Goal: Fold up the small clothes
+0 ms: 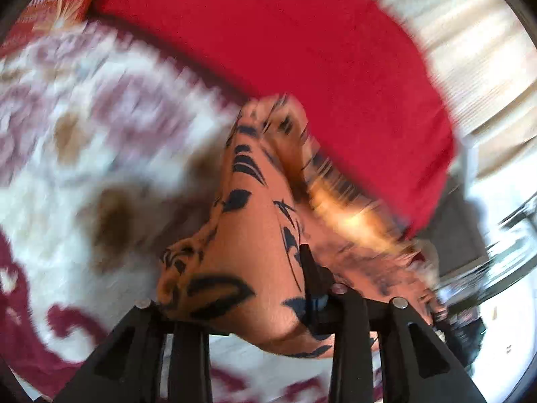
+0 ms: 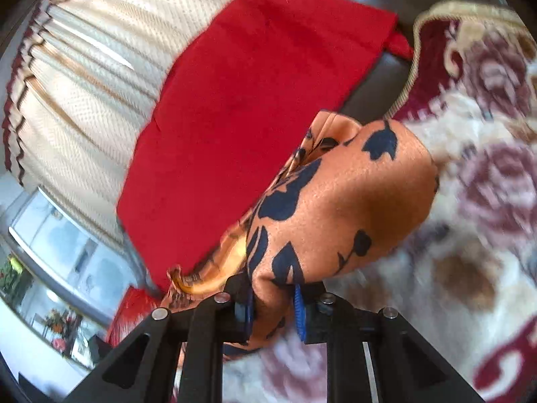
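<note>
While both grippers pinched the orange satin cloth with dark blue leaf print [image 2: 352, 201], it hung bunched above the floral blanket [image 2: 486, 201]. Right gripper [image 2: 273, 309] and left gripper [image 1: 235, 305] each held a fold; red cloth [image 2: 241, 107] lay beyond the orange one.

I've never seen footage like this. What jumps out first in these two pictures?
An orange cloth with dark leaf prints fills the middle, pinched at the bottom of each view by black tongs, right and left. Behind it lies a bright red cloth, over a flowered cream-and-maroon blanket.
</note>
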Action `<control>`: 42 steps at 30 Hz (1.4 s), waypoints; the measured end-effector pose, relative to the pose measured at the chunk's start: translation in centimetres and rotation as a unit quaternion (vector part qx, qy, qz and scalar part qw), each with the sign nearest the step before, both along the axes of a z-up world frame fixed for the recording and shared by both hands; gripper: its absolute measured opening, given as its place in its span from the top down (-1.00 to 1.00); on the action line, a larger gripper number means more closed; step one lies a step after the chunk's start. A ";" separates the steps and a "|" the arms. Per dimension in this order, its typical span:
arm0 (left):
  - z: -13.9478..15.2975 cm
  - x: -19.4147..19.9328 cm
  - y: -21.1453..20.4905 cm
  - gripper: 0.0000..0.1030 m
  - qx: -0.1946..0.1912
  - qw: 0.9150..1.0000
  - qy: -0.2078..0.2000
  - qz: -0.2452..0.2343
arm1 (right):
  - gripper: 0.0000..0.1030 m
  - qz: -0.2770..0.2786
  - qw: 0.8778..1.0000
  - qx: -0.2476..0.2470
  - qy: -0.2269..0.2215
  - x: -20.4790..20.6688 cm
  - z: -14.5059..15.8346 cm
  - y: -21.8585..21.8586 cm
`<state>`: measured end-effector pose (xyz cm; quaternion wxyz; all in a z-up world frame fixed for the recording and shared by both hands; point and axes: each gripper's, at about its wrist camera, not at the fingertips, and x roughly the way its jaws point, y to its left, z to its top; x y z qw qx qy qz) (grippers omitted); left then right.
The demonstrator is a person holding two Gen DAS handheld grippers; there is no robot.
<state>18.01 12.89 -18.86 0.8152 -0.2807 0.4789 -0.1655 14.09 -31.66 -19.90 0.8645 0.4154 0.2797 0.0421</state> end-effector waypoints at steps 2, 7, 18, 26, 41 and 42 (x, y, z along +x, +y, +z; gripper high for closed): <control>-3.7 0.6 0.9 0.19 -0.009 0.997 0.074 -0.016 | 0.54 0.019 0.997 0.010 0.075 0.3 -3.1 0.0; -2.3 0.6 2.2 0.06 -0.015 0.999 0.033 -0.022 | 0.15 0.023 0.983 0.132 0.124 -0.4 -7.1 -2.2; -2.1 1.6 1.6 0.25 -0.029 0.999 0.038 0.008 | 0.38 0.004 0.990 0.084 0.116 1.7 -7.6 0.3; 4.8 -0.2 2.0 0.43 0.004 0.990 -0.139 -0.005 | 0.54 -0.020 0.992 -0.107 -0.061 -0.2 0.7 4.3; -1.7 2.4 4.2 0.45 -0.035 0.999 0.036 0.001 | 0.54 -0.011 0.994 0.042 0.102 2.8 -7.5 1.4; -1.7 2.2 4.4 0.45 -0.031 0.999 0.030 -0.001 | 0.54 -0.009 0.994 0.033 0.100 2.8 -7.4 1.4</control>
